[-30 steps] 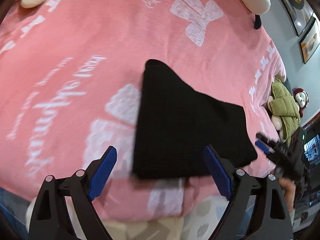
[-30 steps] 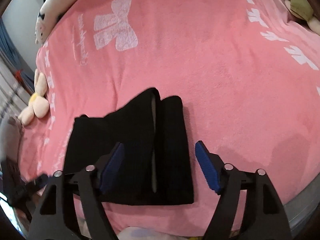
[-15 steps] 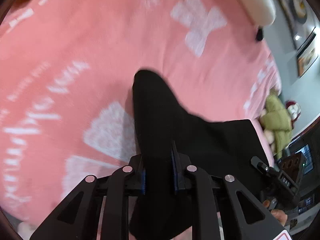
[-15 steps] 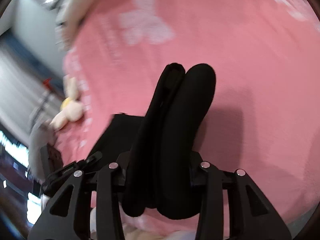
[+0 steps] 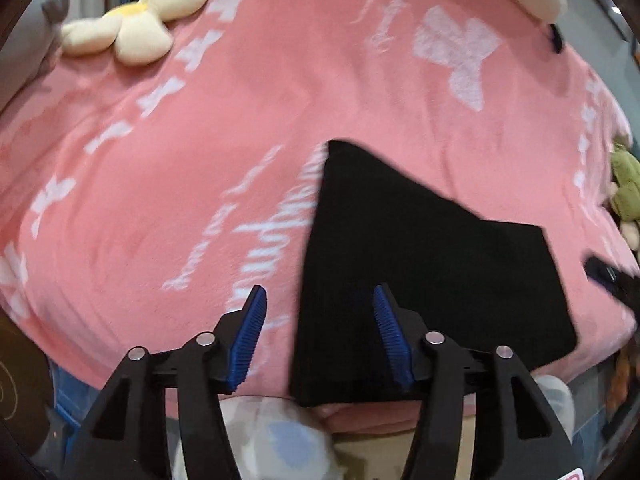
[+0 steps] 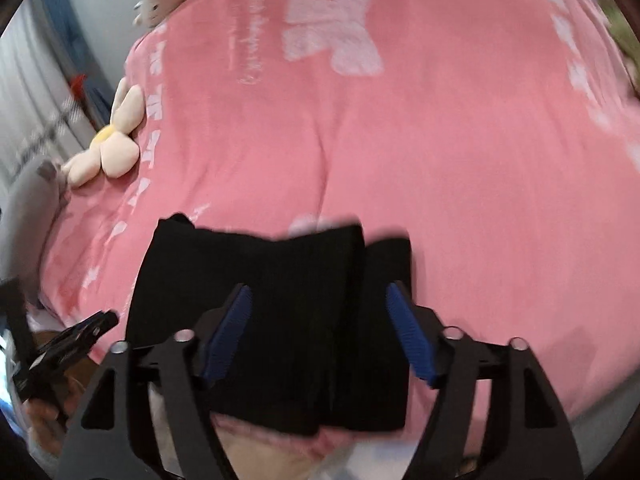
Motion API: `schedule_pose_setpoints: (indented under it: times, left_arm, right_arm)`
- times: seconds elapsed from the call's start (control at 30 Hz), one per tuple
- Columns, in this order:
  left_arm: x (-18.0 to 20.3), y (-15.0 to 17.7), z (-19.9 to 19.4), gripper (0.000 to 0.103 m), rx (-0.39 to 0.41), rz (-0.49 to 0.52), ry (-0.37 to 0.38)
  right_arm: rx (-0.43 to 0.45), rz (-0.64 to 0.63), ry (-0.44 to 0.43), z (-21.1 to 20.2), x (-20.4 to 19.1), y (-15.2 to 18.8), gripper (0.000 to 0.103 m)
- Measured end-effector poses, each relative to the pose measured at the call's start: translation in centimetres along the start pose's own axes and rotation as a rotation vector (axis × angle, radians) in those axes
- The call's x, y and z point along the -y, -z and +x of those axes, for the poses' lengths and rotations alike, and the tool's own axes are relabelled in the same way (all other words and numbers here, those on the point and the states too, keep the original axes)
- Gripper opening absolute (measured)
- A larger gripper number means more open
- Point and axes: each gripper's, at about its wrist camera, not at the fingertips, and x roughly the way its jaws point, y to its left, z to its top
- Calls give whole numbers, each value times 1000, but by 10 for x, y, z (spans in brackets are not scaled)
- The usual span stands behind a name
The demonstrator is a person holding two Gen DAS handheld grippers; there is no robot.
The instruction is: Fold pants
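Both grippers have let go: the left gripper [image 5: 318, 334] and right gripper [image 6: 318, 332] now gape wide above the folded black pants [image 5: 424, 264], lying flat on the pink blanket [image 5: 200, 168] at its near edge.

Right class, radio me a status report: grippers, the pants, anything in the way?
Left gripper open, right gripper open. Black pants folded, flat on pink blanket. Flower plush well clear.
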Motion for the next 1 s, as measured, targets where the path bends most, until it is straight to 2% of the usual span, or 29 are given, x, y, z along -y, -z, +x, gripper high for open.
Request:
schedule_pose_setpoints:
  times: [0.03, 0.13, 0.23, 0.27, 0.3, 0.33, 0.43, 0.5, 0.53, 0.57, 0.6, 0.63, 0.67, 0.73, 0.83, 1.0]
  left_arm:
    - [13, -2, -2, 58, 6, 21, 13]
    - [31, -4, 1, 63, -5, 57, 20]
    - [36, 1, 10, 63, -42, 87, 2]
    - [32, 4, 14, 63, -56, 91, -6]
    - [31, 5, 18, 63, -74, 94, -10]
    - [30, 6, 20, 63, -81, 91, -18]
    - [26, 7, 28, 63, -104, 81, -29]
    - [24, 8, 36, 63, -120, 76, -34]
    - [24, 10, 37, 64, -124, 75, -39]
    - [24, 10, 38, 64, -126, 74, -38]
    - [25, 10, 38, 65, -126, 76, -35]
    - [26, 11, 37, 66, -122, 80, -39]
    - [27, 11, 36, 67, -120, 90, -46]
    - [27, 13, 35, 68, -126, 103, -51]
    - [24, 16, 34, 68, -133, 86, -40]
    - [24, 23, 25, 68, -132, 67, -23]
  right_arm:
    - [-5, -21, 5, 9, -4, -9, 83]
    - [-71, -45, 20, 53, 6, -23, 84]
    - [-188, 29, -45, 105, 18, -25, 43]
    - [-193, 39, -65, 108, 12, -29, 26]
    - [-182, 34, -113, 103, 7, -32, 25]
    - [-151, 21, -140, 92, -3, -38, 24]
    - [-24, -53, -149, 46, -25, -53, 25]
    - [-16, -49, -120, 50, -18, -55, 38]
    - [-65, -75, -40, 69, -10, -50, 45]
    - [-127, -98, 89, 89, -2, -42, 45]
    - [-164, -79, 180, 98, 4, -35, 45]
    - [-143, -44, 144, 91, 7, -29, 45]
    - [-89, 2, 57, 73, 8, -24, 44]
    - [-32, 86, -52, 39, 8, -10, 45]
    - [-46, 127, -107, 15, 5, 16, 45]
    - [-137, 183, -107, 12, 11, 57, 47]
